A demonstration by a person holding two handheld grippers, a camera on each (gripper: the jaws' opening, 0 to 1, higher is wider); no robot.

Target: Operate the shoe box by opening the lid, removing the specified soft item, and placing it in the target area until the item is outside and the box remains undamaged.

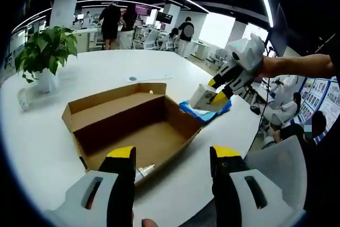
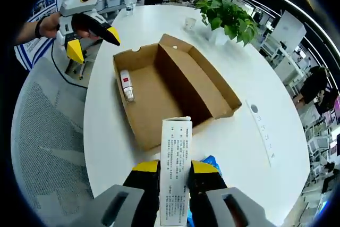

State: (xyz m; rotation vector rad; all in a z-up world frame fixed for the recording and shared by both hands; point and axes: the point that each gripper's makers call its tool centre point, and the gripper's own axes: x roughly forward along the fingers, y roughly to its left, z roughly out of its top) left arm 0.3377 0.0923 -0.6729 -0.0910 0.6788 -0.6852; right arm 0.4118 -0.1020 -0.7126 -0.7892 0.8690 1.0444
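Office desks, chairs and standing people fill the background behind a round white counter [image 1: 159, 67]. At the centre of the left gripper view sits an open brown cardboard shoe box [image 1: 133, 126] with its lid folded back; a small white tube with a red label [image 2: 126, 85] lies on its floor. The left hand-held gripper [image 1: 172, 155] hovers at the box's near edge, jaws wide apart, holding nothing. The right hand-held gripper [image 2: 175, 171] is clamped on a white printed carton [image 2: 176, 152], above a blue soft item [image 1: 204, 114] lying on the counter just beside the box. A potted green plant [image 1: 45, 51] stands at the upper left.
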